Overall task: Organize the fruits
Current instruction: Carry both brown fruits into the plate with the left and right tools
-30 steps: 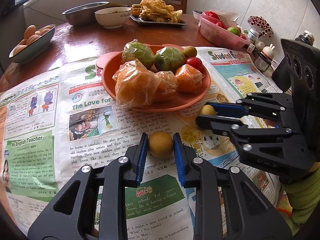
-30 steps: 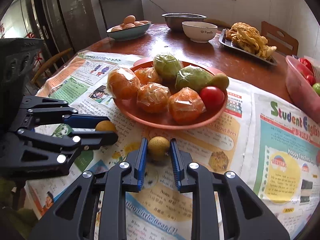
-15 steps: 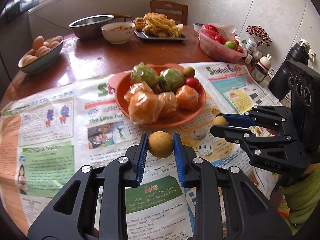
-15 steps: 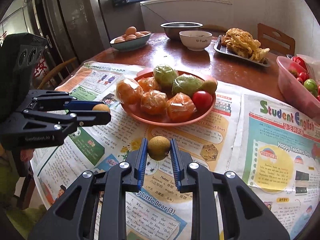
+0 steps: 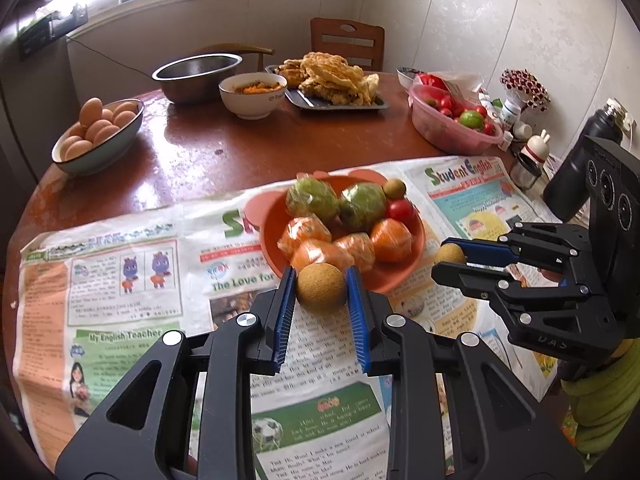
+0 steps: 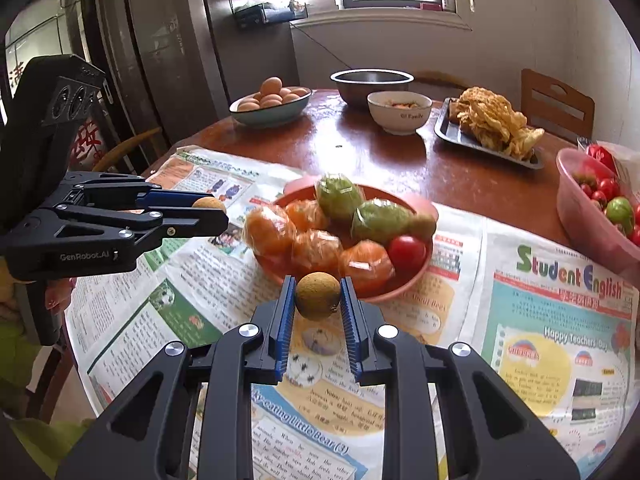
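My left gripper (image 5: 321,289) is shut on a small round brown fruit (image 5: 321,287), held in the air just before the orange plate (image 5: 416,256). My right gripper (image 6: 318,295) is shut on a second brown fruit (image 6: 318,294), also lifted, near the plate's (image 6: 424,204) front rim. Each gripper shows in the other's view: the right gripper (image 5: 450,258) with its fruit (image 5: 449,254) to the plate's right, the left gripper (image 6: 210,210) with its fruit (image 6: 208,203) to the plate's left. The plate holds wrapped oranges (image 5: 390,240), wrapped green fruits (image 5: 362,206), a red tomato (image 5: 400,210) and a small kiwi-like fruit (image 5: 394,188).
Newspaper (image 5: 120,280) covers the near half of the round wooden table (image 5: 208,160). Behind stand a bowl of eggs (image 5: 98,132), a steel bowl (image 5: 196,76), a white bowl (image 5: 252,94), a tray of fried food (image 5: 336,80) and a pink tub of tomatoes (image 5: 452,128). Bottles (image 5: 576,168) crowd the right edge.
Both grippers have risen off the newspaper with their brown fruits still gripped. The table and plate now look farther below and more of the room shows.
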Demonstrator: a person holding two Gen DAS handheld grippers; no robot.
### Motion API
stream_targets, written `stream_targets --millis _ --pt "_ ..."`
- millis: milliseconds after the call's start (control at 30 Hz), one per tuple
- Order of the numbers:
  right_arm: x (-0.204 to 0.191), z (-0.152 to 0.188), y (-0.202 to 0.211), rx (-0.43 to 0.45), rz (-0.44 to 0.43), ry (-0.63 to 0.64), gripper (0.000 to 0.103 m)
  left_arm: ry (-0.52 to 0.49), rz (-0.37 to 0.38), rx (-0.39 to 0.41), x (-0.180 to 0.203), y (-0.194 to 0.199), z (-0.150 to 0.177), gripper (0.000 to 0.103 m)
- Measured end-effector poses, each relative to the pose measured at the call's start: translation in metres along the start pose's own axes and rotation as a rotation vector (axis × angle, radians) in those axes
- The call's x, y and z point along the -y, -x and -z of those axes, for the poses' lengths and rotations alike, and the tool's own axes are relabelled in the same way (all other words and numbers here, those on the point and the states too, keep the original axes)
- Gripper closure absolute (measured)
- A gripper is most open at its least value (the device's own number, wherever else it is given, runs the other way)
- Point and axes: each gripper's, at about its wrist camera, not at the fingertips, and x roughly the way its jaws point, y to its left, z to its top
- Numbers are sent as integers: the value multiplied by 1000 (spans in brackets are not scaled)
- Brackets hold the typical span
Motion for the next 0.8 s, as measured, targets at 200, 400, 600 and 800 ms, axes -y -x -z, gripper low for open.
stream_targets --millis 200,400,600,800 --pt "2 -10 -4 9 -4 4 81 10 -2 3 -9 -7 -12 85" --pt "5 -15 -9 8 -3 3 81 18 -4 -10 -18 -22 -22 85" --pt "8 -21 -15 6 2 0 81 19 5 -18 -24 -35 -28 85" --pt "10 -23 -20 3 7 -4 81 19 16 -31 -28 -49 -33 85"
